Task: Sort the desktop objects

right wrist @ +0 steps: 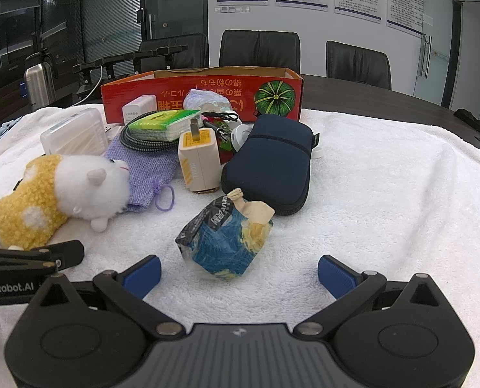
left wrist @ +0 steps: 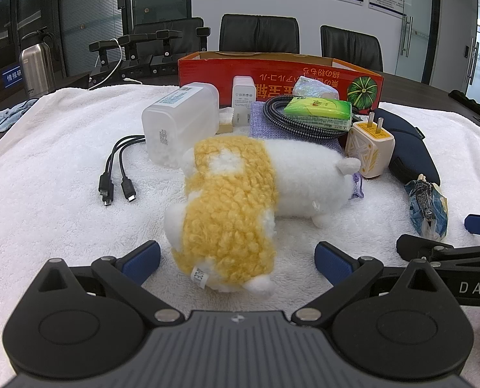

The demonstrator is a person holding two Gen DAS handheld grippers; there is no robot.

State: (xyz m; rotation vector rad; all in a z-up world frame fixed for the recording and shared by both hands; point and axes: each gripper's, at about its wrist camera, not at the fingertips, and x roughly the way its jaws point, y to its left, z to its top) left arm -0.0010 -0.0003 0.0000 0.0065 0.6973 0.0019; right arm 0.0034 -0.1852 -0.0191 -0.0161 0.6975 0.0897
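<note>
1. Left hand-held gripper (left wrist: 236, 260) is released, fingers wide, with the fluffy yellow-and-white plush toy (left wrist: 230, 194) lying between them on the white towel-covered counter (left wrist: 46, 161).
2. Right hand-held gripper (right wrist: 238, 273) is likewise released, just short of the crumpled blue-patterned snack packet (right wrist: 224, 242).
3. Best to pinch the plush mid-body, then carry it to the red cardboard box (right wrist: 175, 90) behind.

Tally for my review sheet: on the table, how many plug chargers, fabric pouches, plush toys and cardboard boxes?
Chargers: 2 (white charger, cream charger)
Pouches: 2 (purple pouch, navy pouch)
Toys: 1 (plush toy)
Boxes: 1 (red box)
Total: 6
</note>
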